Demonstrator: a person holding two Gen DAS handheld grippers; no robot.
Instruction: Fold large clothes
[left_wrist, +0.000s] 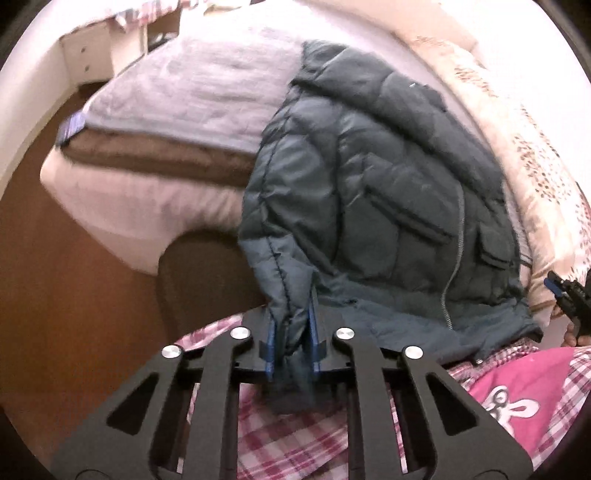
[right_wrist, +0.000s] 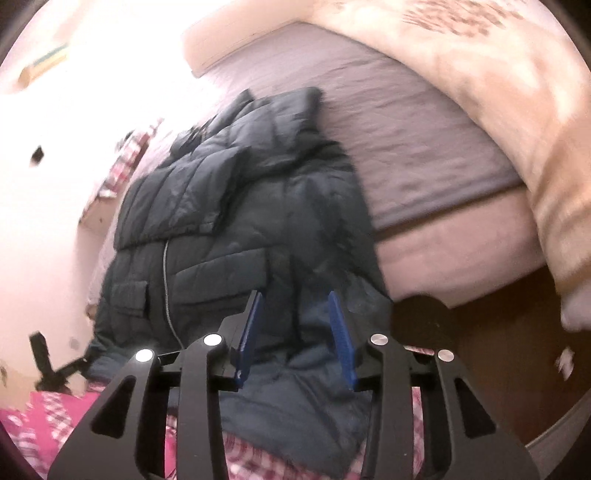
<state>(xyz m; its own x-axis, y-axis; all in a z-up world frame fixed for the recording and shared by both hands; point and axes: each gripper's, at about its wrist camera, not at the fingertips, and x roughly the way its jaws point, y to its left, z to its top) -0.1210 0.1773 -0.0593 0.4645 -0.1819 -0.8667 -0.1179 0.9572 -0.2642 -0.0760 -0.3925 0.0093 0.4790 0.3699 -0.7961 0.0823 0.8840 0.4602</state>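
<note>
Nearest in the left wrist view, the left claw (left_wrist: 292, 345) is pressed together on a fold of the dark padded jacket (left_wrist: 388, 192) — the blue pads (left_wrist: 314, 347) squeeze the cloth at the near left corner of the garment, and a tail of fabric hangs down between the black arms. Under it lies pink and white checked cloth (left_wrist: 295, 443), which seems to be clothing of the person, with a plain pink part (left_wrist: 524, 391) to the right. At the right edge of this view the right claw (left_wrist: 569, 295) shows only as a small dark shape beside the jacket hem.

In the right wrist view the right claw (right_wrist: 295, 332) stands spread, its blue pads (right_wrist: 341, 339) apart, with the jacket (right_wrist: 240, 206) under and between them but not pinched. The zipper (right_wrist: 168, 291) runs down the jacket left of this claw, next to a flap pocket (right_wrist: 127, 291).

The jacket lies on the near edge of the bed (left_wrist: 192, 110), front side up, hood toward the far side. Farther back is a grey-lilac sheet (right_wrist: 424, 155), and on the right a cream patterned quilt (left_wrist: 528, 155). Left of the bed the brown floor (left_wrist: 74, 258) is seen, and far behind it a white cabinet (left_wrist: 86, 55).
</note>
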